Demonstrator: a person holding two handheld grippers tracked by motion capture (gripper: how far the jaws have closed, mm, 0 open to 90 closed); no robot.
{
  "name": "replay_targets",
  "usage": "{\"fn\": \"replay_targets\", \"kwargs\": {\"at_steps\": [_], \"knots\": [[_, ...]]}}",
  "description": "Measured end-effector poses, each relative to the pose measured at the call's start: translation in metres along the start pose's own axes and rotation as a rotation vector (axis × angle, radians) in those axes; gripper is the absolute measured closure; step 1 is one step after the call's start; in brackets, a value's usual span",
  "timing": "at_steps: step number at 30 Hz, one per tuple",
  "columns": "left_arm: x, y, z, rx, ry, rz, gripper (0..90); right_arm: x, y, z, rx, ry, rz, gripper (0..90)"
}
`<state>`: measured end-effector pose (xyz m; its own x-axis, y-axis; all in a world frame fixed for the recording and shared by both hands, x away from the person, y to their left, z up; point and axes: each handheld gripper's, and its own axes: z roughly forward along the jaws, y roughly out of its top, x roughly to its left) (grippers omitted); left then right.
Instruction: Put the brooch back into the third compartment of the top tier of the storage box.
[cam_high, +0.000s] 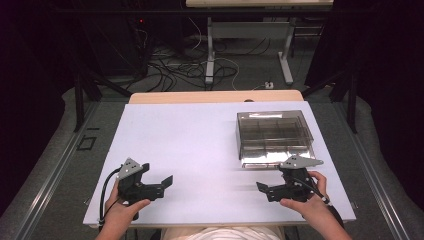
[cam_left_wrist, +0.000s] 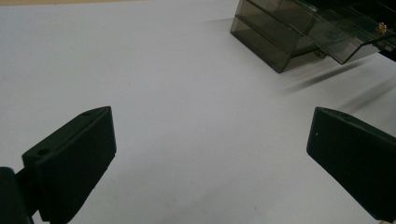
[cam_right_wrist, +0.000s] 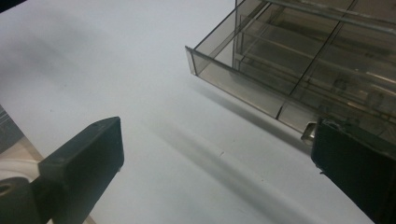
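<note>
Here I am at the near edge of the white table (cam_high: 200, 145), a claw in each hand. The smoky clear compartment box (cam_high: 274, 136) sits out at about one o'clock from me, on the right half of the table toward the far side. Its long axis runs left to right across the table, and one long side faces me, with a bright glare along that near edge. Through the lid I can make out dividers splitting it into compartments; what lies in them is too dim to tell.

My left claw (cam_high: 160, 181) is down at about eight o'clock, near the table's front edge, well apart from the box. My left hand (cam_high: 122, 212) grips it from behind, forearm coming up from the bottom, and the claw points across toward three o'clock. Its jaws stand wide apart with nothing between them, just bare table. In the left gripper view the box (cam_left_wrist: 299, 32) shows at upper right, its clear lid overhanging.

My right claw (cam_high: 275, 184) is at about four o'clock, just in front of the box's near side. My right hand (cam_high: 310, 200) wraps it from the right, and the claw points toward nine o'clock, facing my left one. Its jaws are spread wide too, empty. In the right gripper view the box (cam_right_wrist: 303, 60) lies close ahead, its corner toward me.
</note>
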<state>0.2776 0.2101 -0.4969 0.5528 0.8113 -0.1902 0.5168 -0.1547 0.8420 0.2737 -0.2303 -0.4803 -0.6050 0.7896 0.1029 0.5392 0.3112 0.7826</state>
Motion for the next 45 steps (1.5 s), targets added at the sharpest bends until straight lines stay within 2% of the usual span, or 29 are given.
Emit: {"fn": "replay_targets", "kwargs": {"at_steps": [19, 26, 28, 33, 45], "knots": [[-0.002, 0.0, 0.001, 0.005, 0.001, 0.018, 0.1, 0.001, -0.022, 0.02, -0.016, -0.018, -0.023, 0.0], [-0.003, -0.001, 0.003, 0.015, 0.003, 0.026, 0.1, 0.003, -0.029, 0.031, -0.005, 0.003, -0.038, 0.0], [-0.003, -0.001, 0.003, 0.015, 0.003, 0.027, 0.1, 0.002, -0.03, 0.034, 0.01, 0.001, -0.05, 0.0], [-0.003, -0.001, 0.003, 0.016, 0.007, 0.034, 0.1, 0.002, -0.032, 0.041, 0.002, 0.003, -0.06, 0.0], [-0.003, -0.002, 0.005, 0.015, 0.007, 0.037, 0.1, 0.0, -0.035, 0.053, 0.008, -0.011, -0.053, 0.0]]}}
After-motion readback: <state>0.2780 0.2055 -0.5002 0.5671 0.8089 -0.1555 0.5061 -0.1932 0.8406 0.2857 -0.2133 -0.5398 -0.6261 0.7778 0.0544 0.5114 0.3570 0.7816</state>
